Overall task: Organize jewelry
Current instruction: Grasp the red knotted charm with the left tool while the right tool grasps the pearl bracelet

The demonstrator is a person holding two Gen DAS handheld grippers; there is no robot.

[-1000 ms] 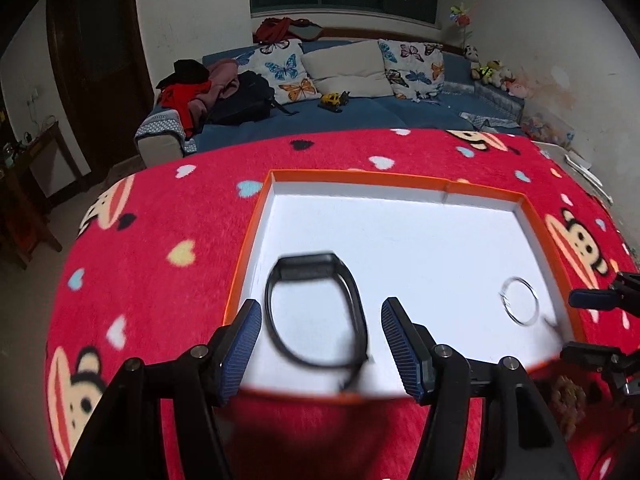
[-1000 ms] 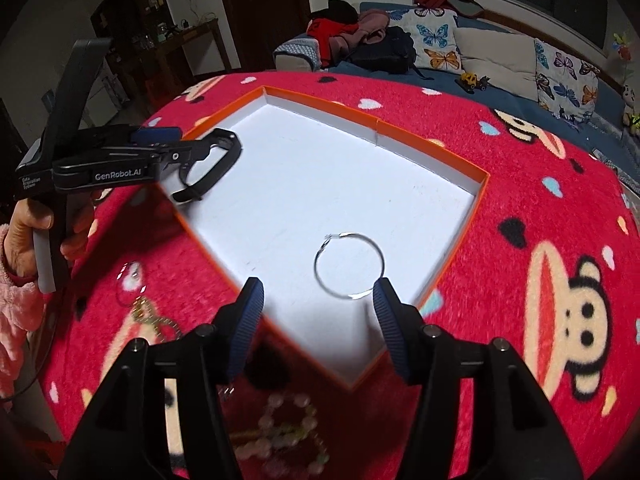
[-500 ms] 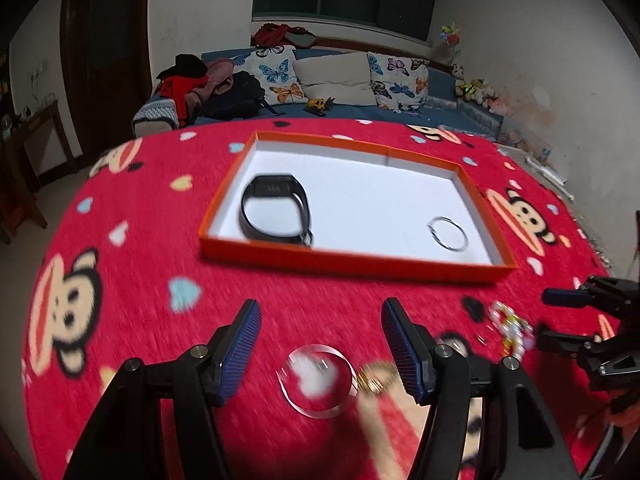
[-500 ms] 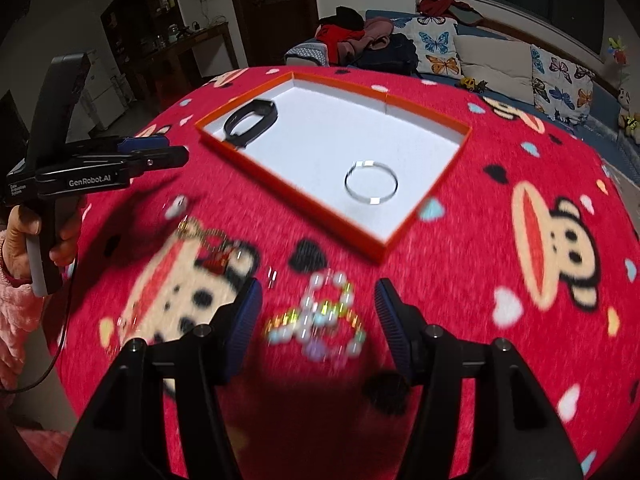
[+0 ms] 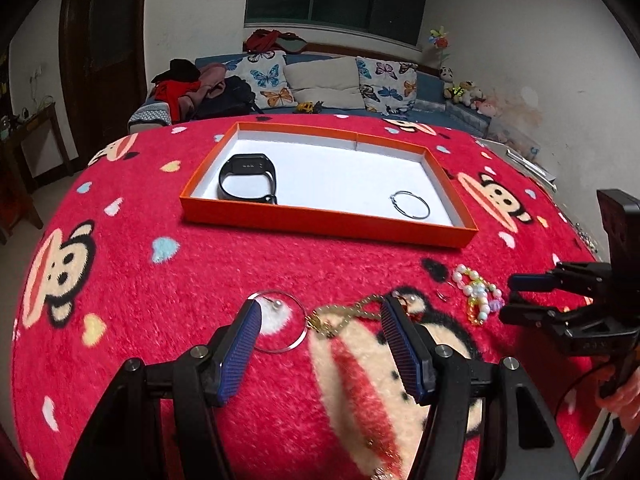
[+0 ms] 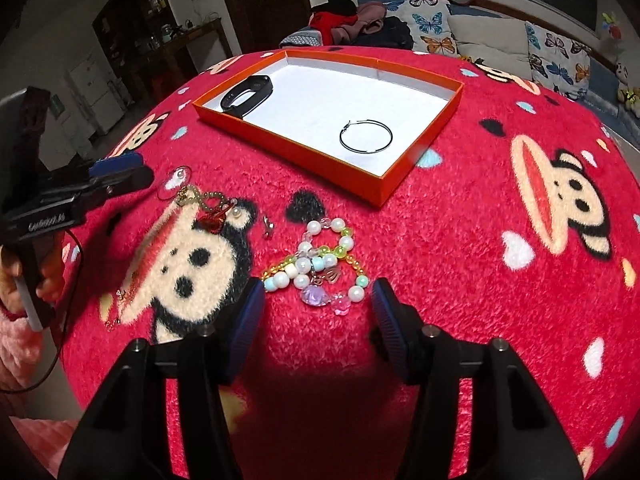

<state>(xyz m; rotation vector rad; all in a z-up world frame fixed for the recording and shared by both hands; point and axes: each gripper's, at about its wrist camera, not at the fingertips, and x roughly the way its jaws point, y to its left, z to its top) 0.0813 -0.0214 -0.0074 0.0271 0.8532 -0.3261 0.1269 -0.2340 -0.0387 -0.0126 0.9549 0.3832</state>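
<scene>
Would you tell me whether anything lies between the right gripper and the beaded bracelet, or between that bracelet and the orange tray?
Nothing visible does. The beaded bracelet lies on the red blanket just ahead of the right gripper, whose jaws stand apart. Only bare blanket separates it from the orange tray; the tray's low wall must be cleared.

Left gripper (image 5: pixel 320 344) open over the red monkey-print plush tabletop (image 5: pixel 168 280), blue ribbed fingers (image 5: pixel 240 352) flanking a thin silver hoop with pearl (image 5: pixel 280 326) and gold chain (image 5: pixel 340 316). Orange shallow box (image 5: pixel 320 220) beyond holds a black fitness band (image 5: pixel 248 178) and a silver hoop earring (image 5: pixel 410 205). Pastel bead bracelet (image 5: pixel 478 294) lies right, just beside the right gripper (image 5: pixel 516 296).
</scene>
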